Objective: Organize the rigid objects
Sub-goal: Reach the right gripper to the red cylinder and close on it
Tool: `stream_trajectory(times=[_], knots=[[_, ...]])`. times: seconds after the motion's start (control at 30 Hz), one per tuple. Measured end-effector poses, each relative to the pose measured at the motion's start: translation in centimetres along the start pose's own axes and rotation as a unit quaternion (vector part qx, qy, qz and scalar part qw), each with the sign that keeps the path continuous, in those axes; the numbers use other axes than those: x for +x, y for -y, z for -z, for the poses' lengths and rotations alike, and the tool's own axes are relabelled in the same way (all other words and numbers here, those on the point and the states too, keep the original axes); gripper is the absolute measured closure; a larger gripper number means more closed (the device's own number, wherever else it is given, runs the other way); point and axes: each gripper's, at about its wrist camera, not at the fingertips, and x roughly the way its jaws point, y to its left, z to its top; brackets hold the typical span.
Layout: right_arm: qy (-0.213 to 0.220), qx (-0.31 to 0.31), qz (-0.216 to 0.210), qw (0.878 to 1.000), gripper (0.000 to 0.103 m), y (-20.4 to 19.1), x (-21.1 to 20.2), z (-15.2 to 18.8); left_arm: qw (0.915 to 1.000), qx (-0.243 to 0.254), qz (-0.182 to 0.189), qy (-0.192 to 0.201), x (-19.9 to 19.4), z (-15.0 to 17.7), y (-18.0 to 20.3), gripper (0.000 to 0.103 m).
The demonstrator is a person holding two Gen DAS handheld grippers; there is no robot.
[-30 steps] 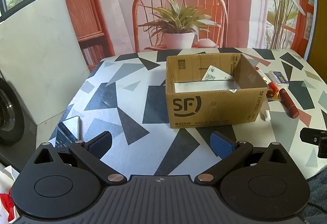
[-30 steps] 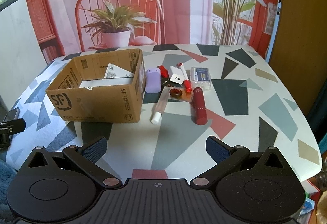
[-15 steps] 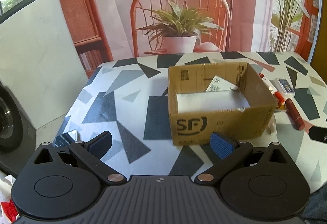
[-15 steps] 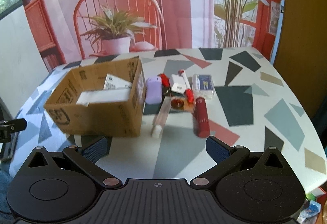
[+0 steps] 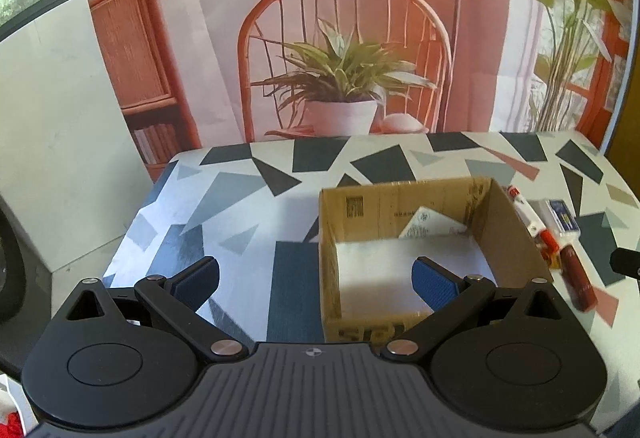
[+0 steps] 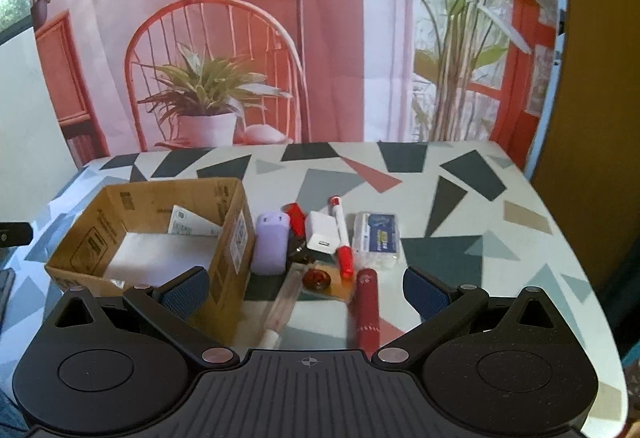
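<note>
Both tools are brought closer to the things than half a second ago. At the lower centre of the left wrist view, the left tool point(image 5: 316, 280) is held wide apart and empty, its right pad over the open cardboard box point(image 5: 516, 234), in which white paper and a printed card are seen. At the lower centre of the right wrist view, the right tool point(image 6: 306, 288) is likewise held apart and empty above the clutter on the patterned worktop point(image 6: 480, 206): a lilac case point(image 6: 271, 246) touching the box point(image 6: 232, 238), a white charger point(image 6: 322, 236), a red-capped marker point(image 6: 341, 238), a clear plastic box point(image 6: 377, 238), a red cylinder point(image 6: 367, 306) and a clear tube point(image 6: 280, 314).
</note>
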Motion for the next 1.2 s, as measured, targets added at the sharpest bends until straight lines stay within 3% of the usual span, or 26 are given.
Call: stream_trajectory(times=[0.3,0.47,0.53,0.67,0.83,0.97,1.03,1.1,1.2], knots=[[-0.004,-0.004,0.034,0.999,0.0,0.7,2.3,-0.8,0.9991,-0.025,0.021,-0.025,2.8,0.1,-1.3,0.001],[-0.025,-0.001,0.031,0.999,0.0,0.6,4.0,0.2,0.9967,-0.055,0.03,-0.052,4.7,1.0,-2.6,0.011],[-0.036,0.002,0.025,0.999,0.0,0.5,4.7,0.7,0.9947,-0.072,0.037,-0.063,5.4,1.2,-3.1,0.02],[-0.054,0.001,0.016,0.998,0.001,0.4,5.7,1.6,0.9939,-0.076,0.039,-0.07,6.6,1.5,-3.2,0.024],[-0.061,-0.005,0.012,0.998,0.006,0.7,6.3,2.3,0.9916,-0.08,0.055,-0.084,7.7,2.3,-2.8,0.055],[-0.068,0.002,0.014,0.998,0.008,1.4,6.9,2.9,0.9894,-0.092,0.064,-0.092,8.2,2.8,-3.0,0.064],[-0.07,0.006,0.015,0.997,0.011,1.7,7.1,3.3,0.9885,-0.098,0.069,-0.092,8.2,2.8,-3.1,0.081],[-0.072,0.008,0.015,0.997,0.014,1.9,7.4,3.5,0.9874,-0.106,0.073,-0.091,8.3,3.0,-3.4,0.089],[-0.072,0.007,0.016,0.997,0.022,2.1,7.7,3.9,0.9868,-0.11,0.082,-0.085,8.3,3.1,-3.4,0.093]])
